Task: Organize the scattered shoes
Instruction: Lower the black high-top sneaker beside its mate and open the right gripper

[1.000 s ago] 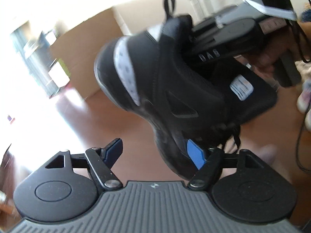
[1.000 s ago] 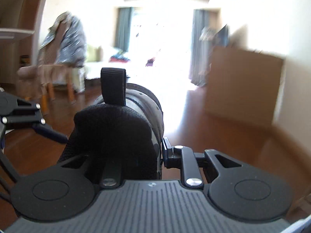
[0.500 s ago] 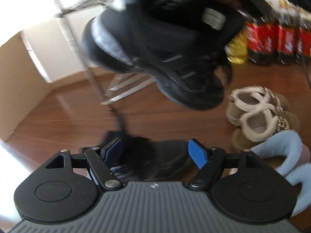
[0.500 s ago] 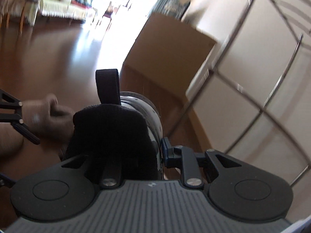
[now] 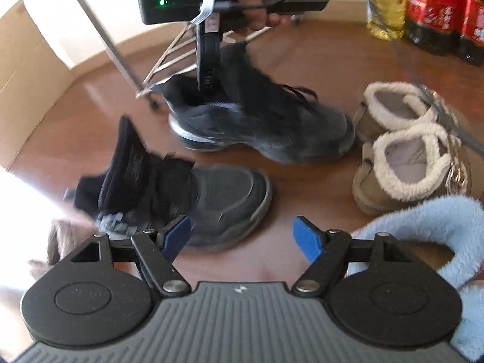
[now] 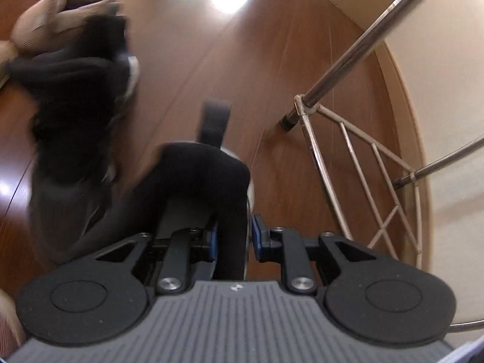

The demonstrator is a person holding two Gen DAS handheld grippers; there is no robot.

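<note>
With my right tongs pinching the heel collar of the black chunky sneaker down by the wooden floor, I should set it parallel beside its mate, left tongs spread

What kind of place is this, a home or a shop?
Most likely a home, near a storage corner. Worn shoes sit on a wooden floor: fleece-lined slippers and a black sneaker. A metal rack and drink bottles stand by the wall.
</note>
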